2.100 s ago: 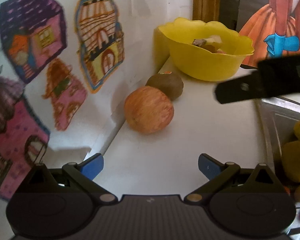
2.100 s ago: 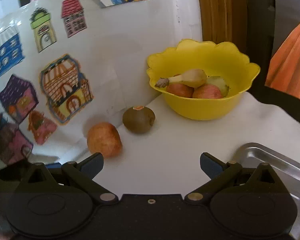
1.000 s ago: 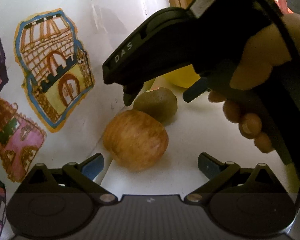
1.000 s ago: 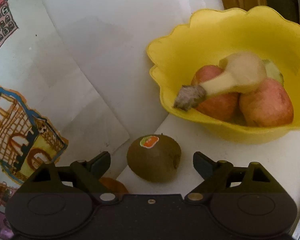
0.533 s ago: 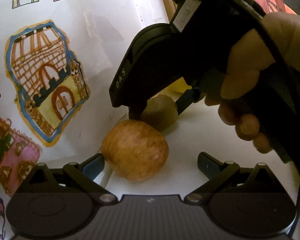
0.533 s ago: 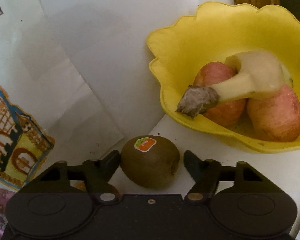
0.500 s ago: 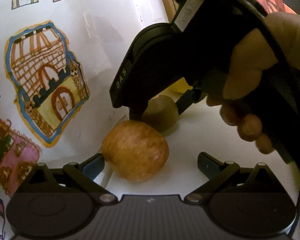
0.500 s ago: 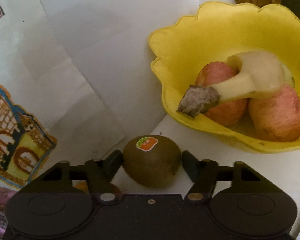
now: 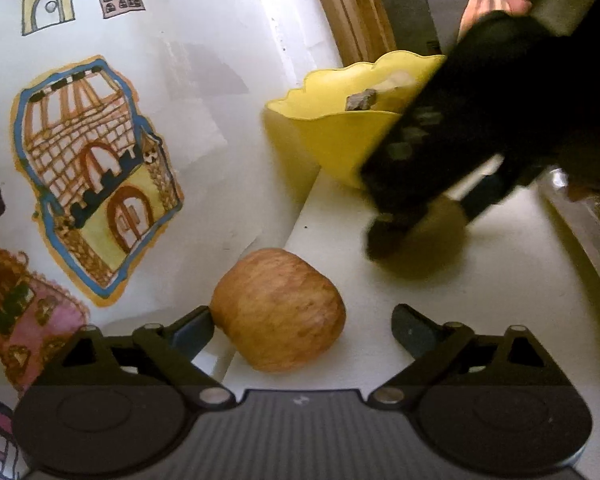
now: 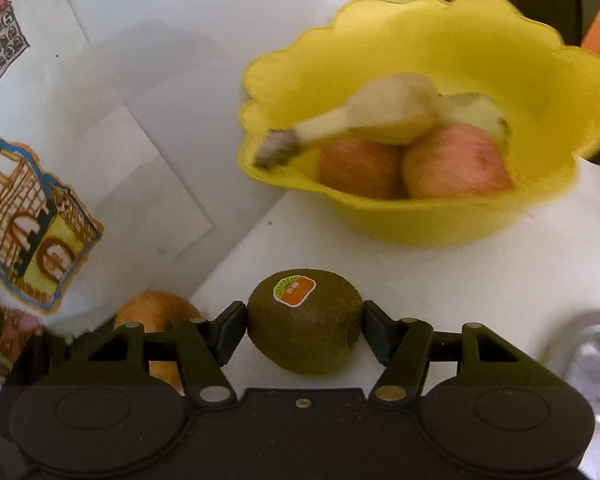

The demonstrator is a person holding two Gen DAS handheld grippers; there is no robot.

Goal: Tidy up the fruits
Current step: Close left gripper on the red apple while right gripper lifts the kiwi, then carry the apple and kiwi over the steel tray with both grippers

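On a white tabletop [image 10: 440, 280], the right claw [image 10: 305, 330] has just clamped onto a stickered kiwi [image 10: 304, 320] at lower centre, below a yellow bowl [image 10: 560, 92] of fruit, while the left claw [image 9: 302, 326], narrowing slightly, stands released around an apple [image 9: 278, 310], its left pad touching the skin.

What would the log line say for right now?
right gripper: shut on kiwi | left gripper: open, apple between | yellow bowl: holds fruit
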